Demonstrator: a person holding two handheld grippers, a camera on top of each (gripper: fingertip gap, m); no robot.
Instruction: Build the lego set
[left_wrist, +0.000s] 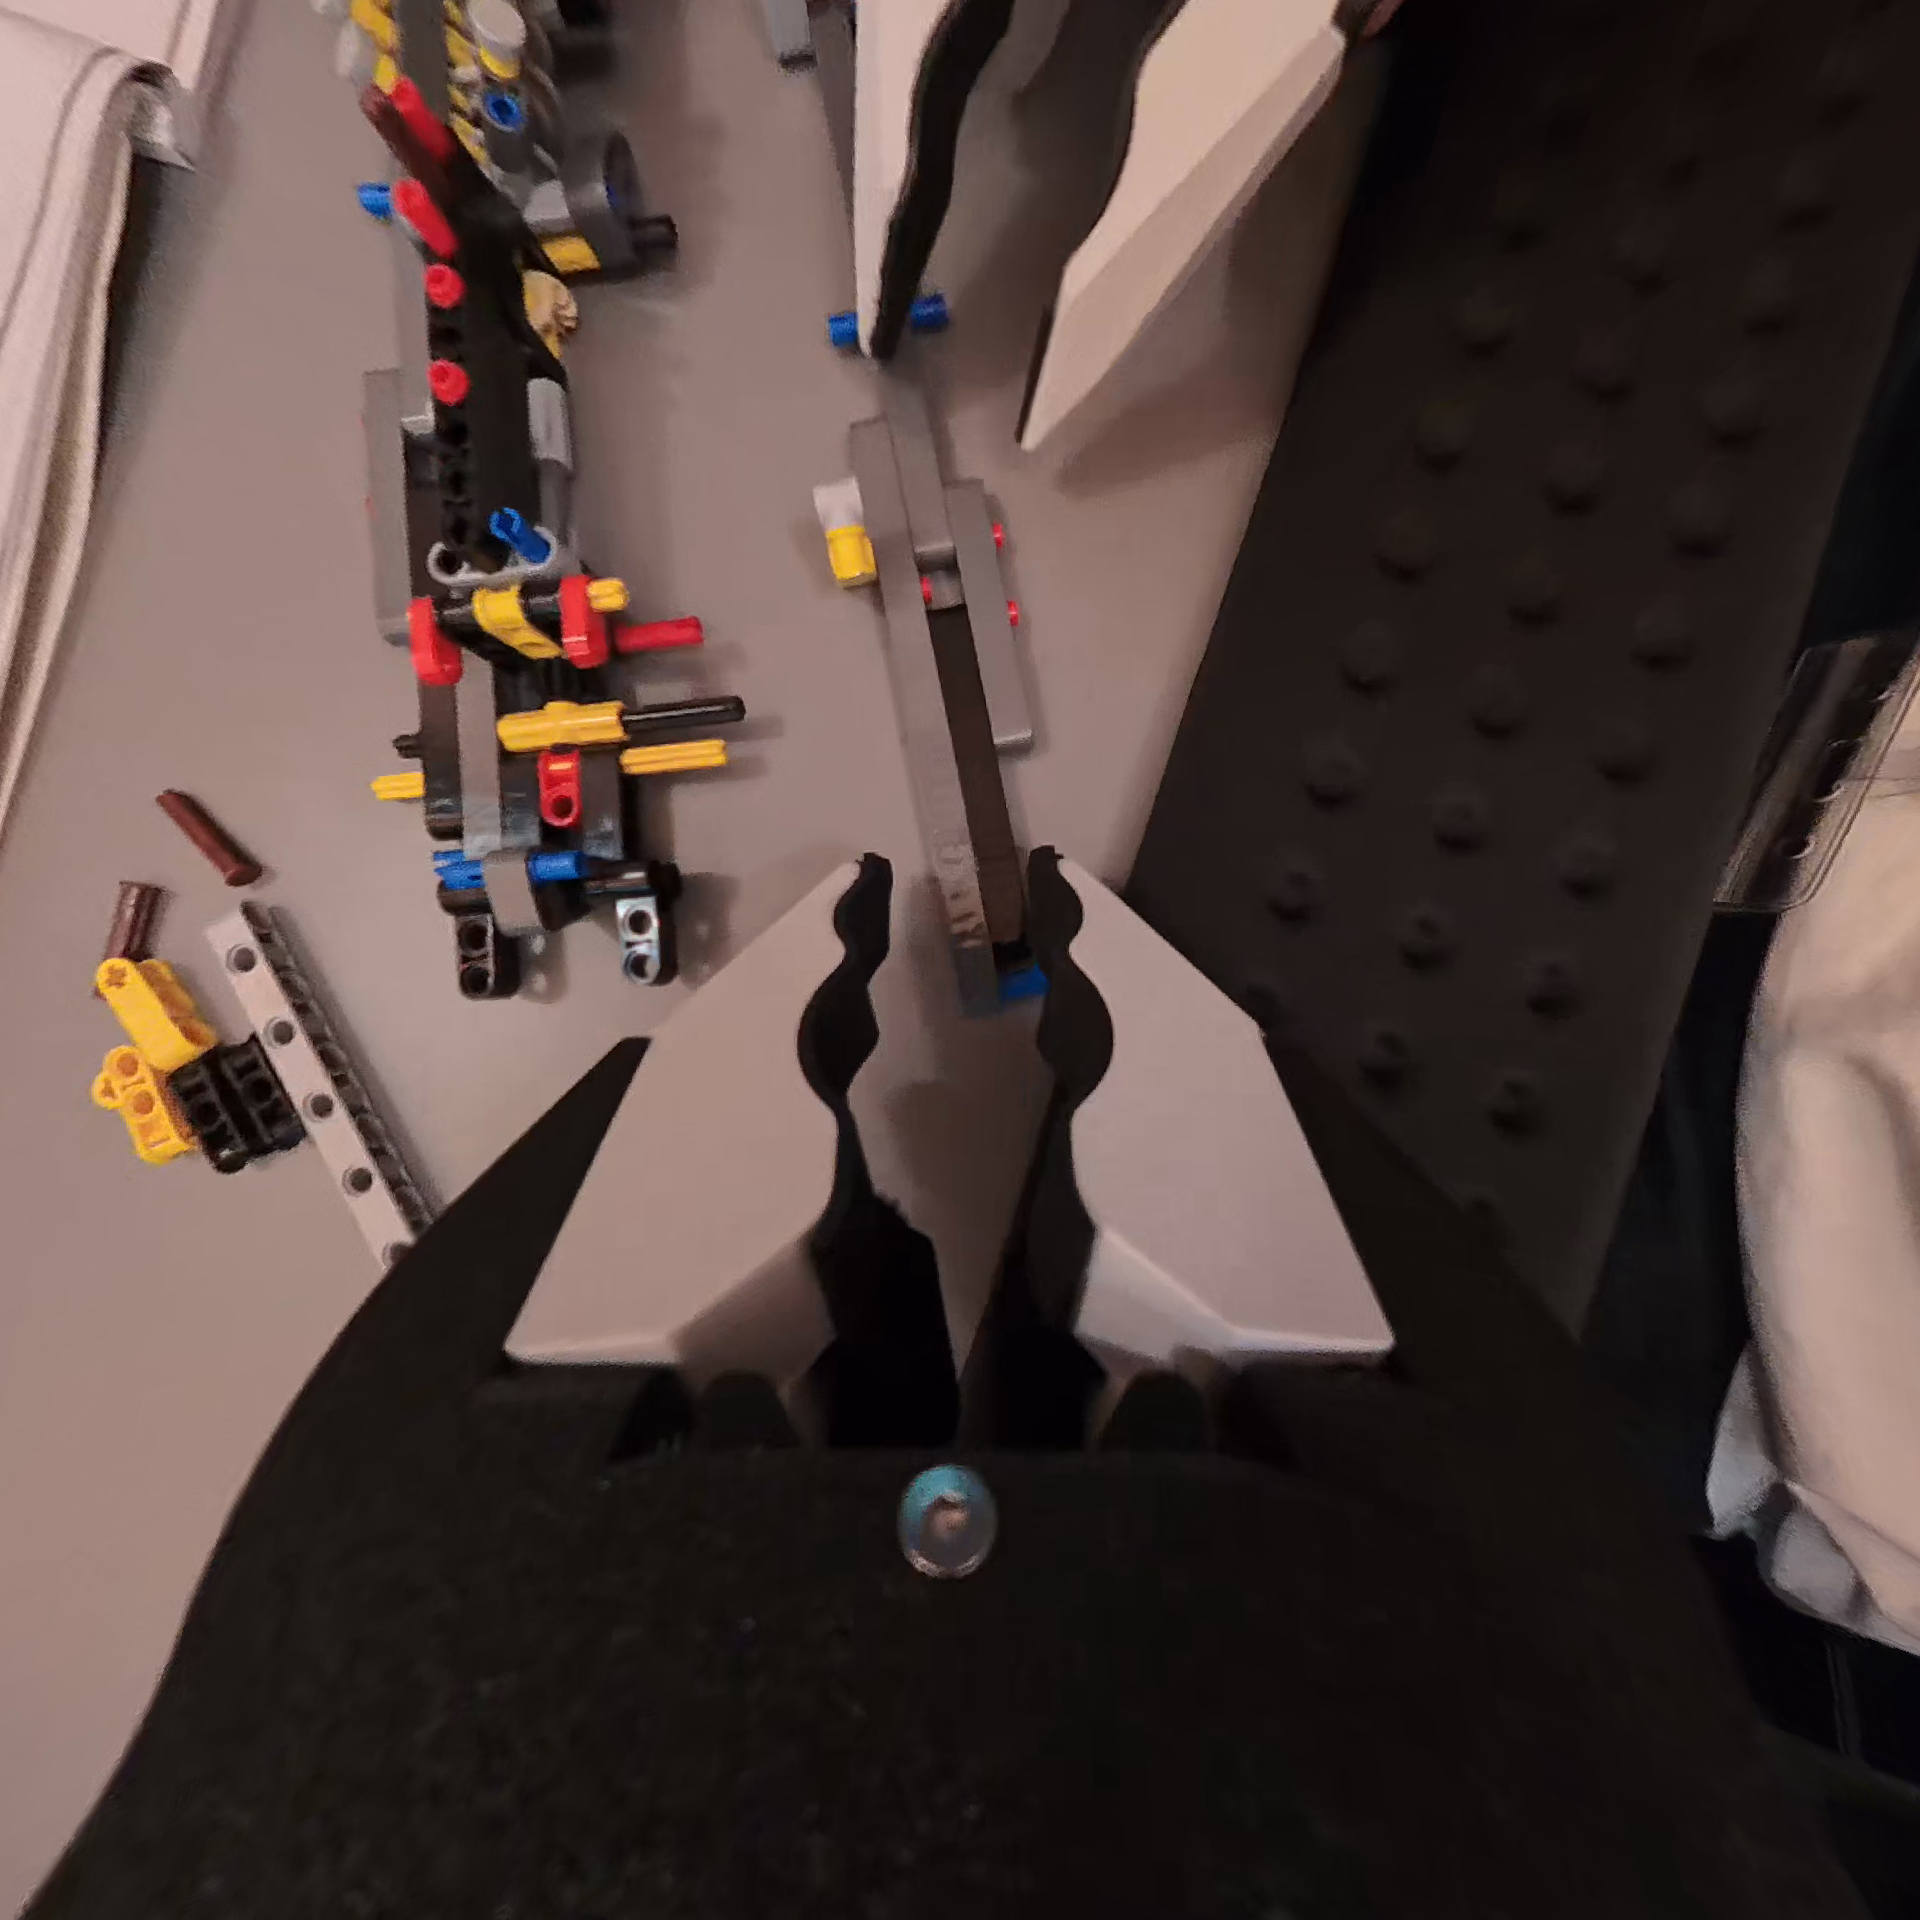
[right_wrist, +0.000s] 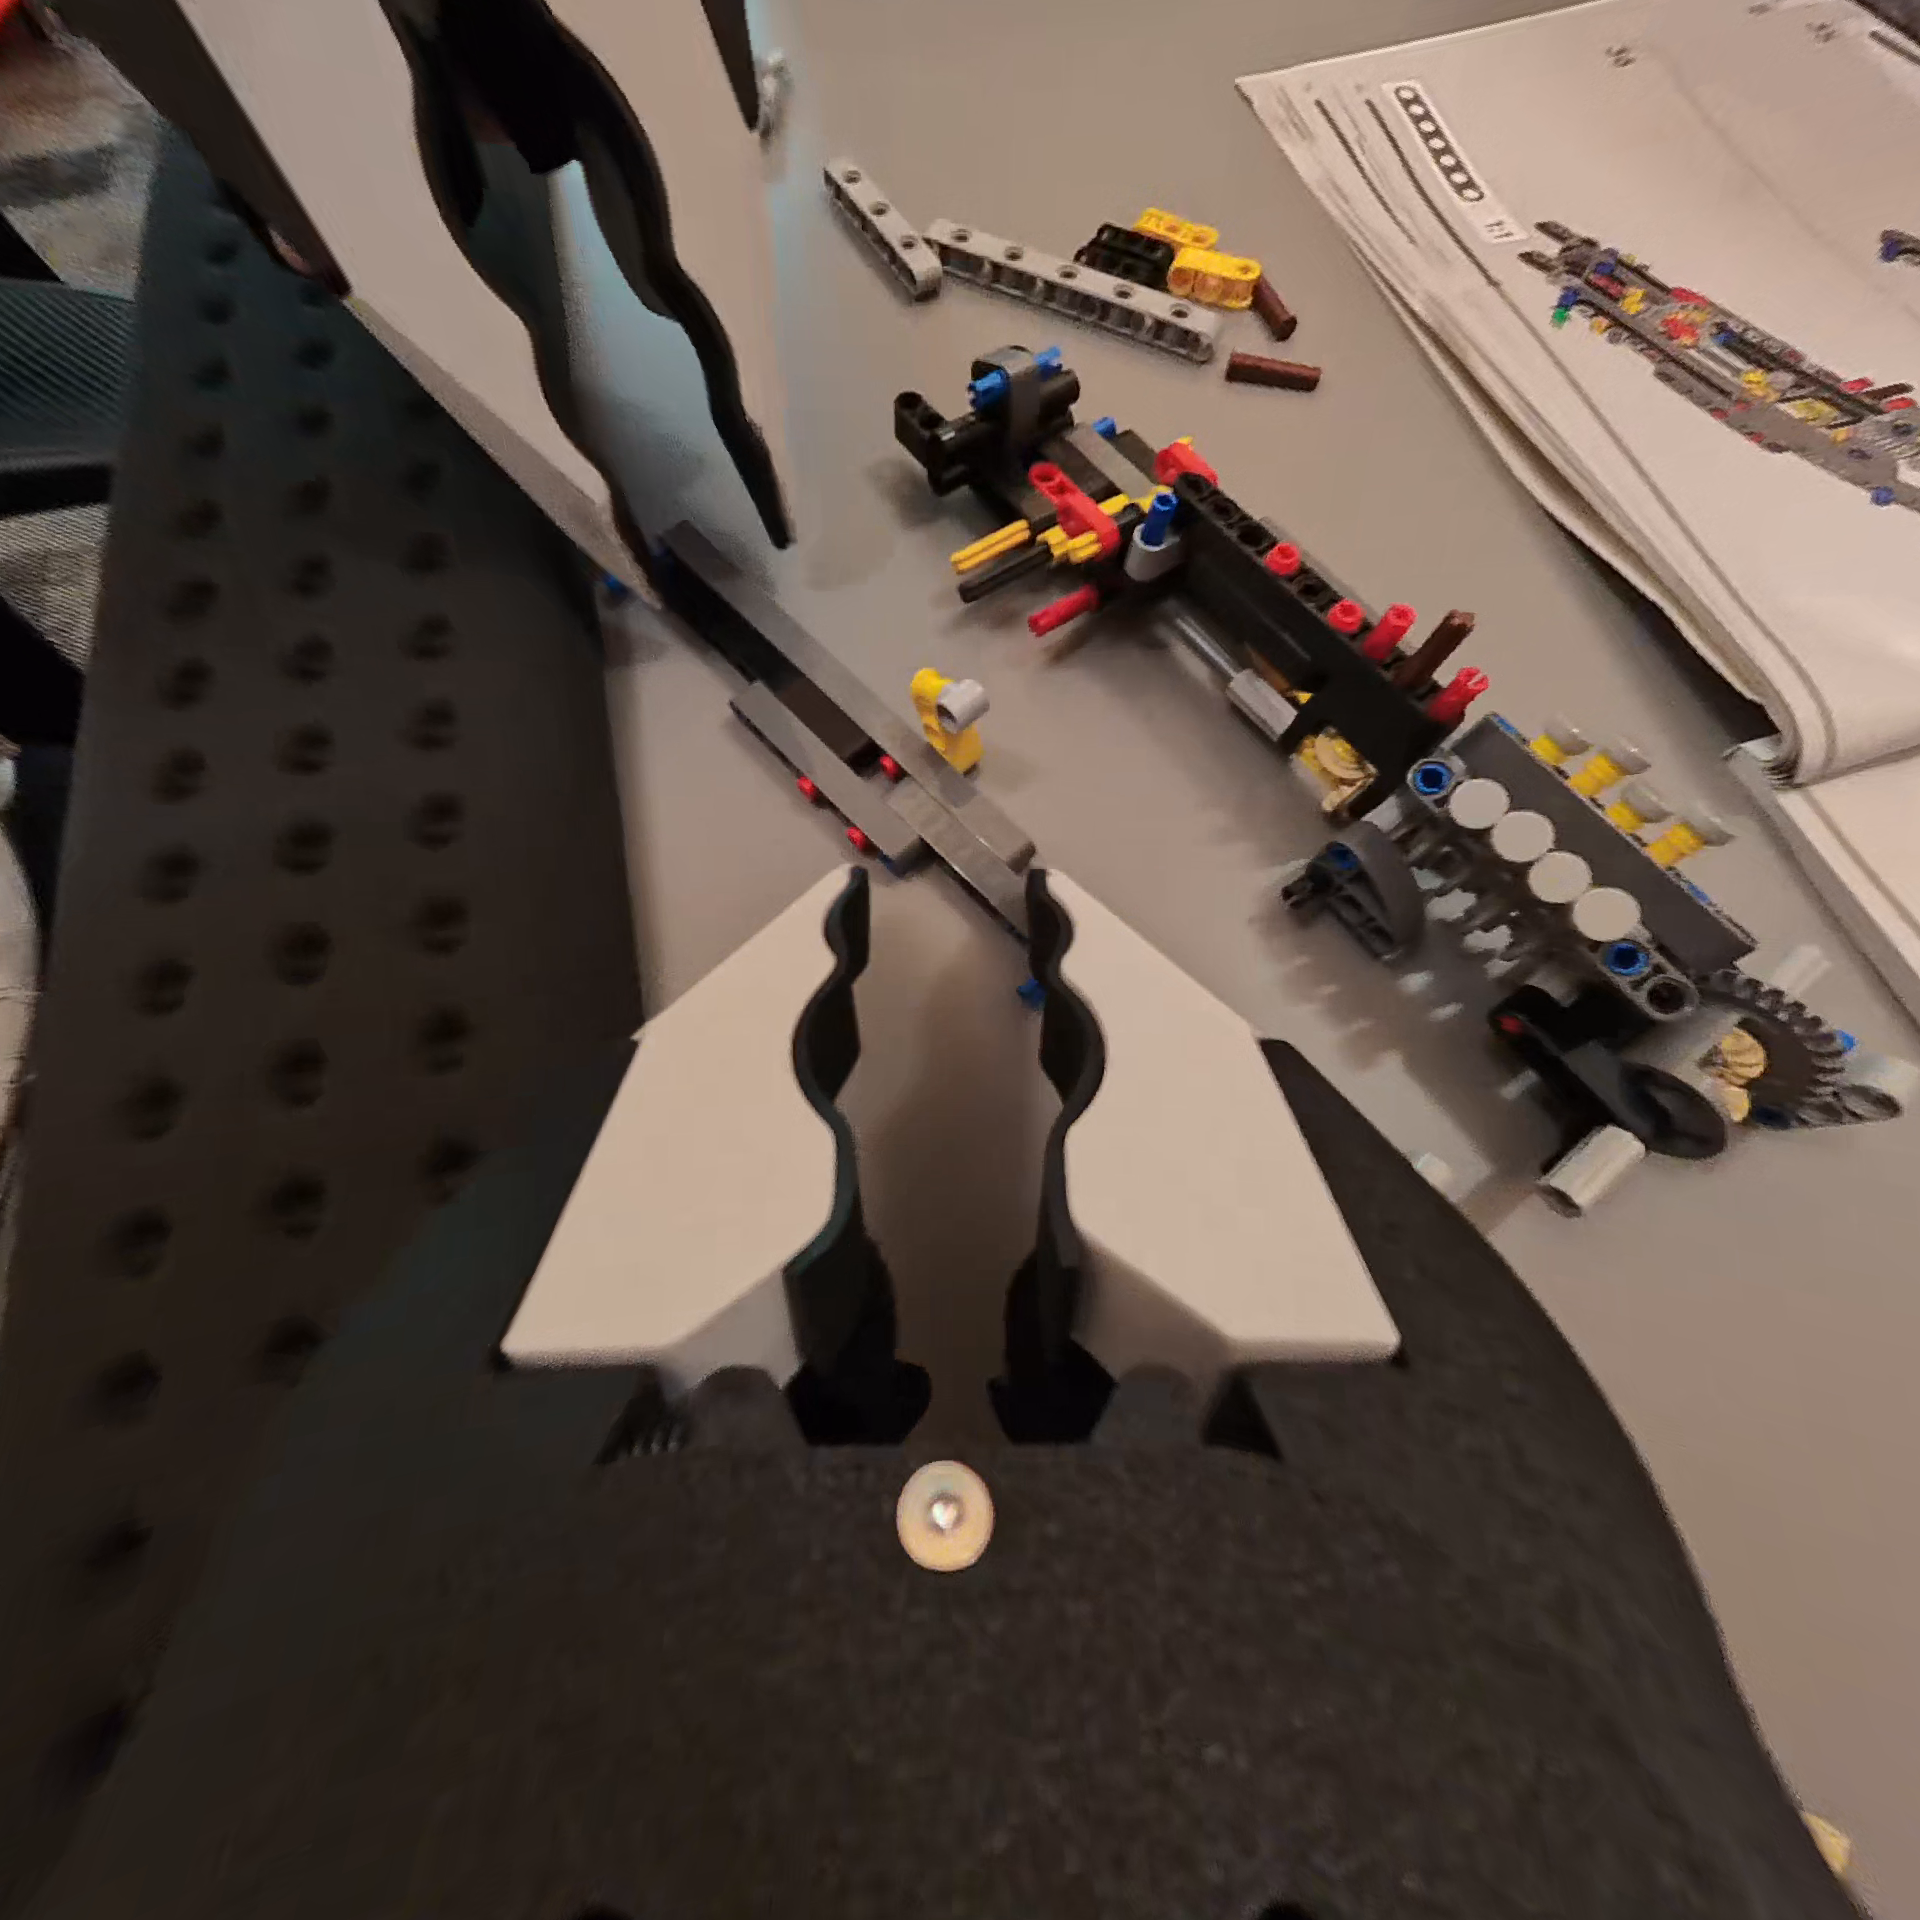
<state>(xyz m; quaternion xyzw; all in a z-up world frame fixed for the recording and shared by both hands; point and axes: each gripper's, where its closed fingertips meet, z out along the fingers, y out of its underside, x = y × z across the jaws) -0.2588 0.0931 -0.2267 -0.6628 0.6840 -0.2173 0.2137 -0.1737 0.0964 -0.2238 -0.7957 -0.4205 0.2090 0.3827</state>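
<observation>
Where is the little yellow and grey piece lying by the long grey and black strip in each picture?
Left wrist view: the little yellow and grey piece lies above the middle, just left of the long grey and black strip.
Right wrist view: it lies near the middle, just right of that strip.
Shared landmark: the big colourful lego assembly on the grey table.

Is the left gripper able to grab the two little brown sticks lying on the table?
Probably yes. The brown sticks lie in the open with bare table around them, off to the side of the left gripper, whose jaws are open at the end of the long grey piece.
</observation>
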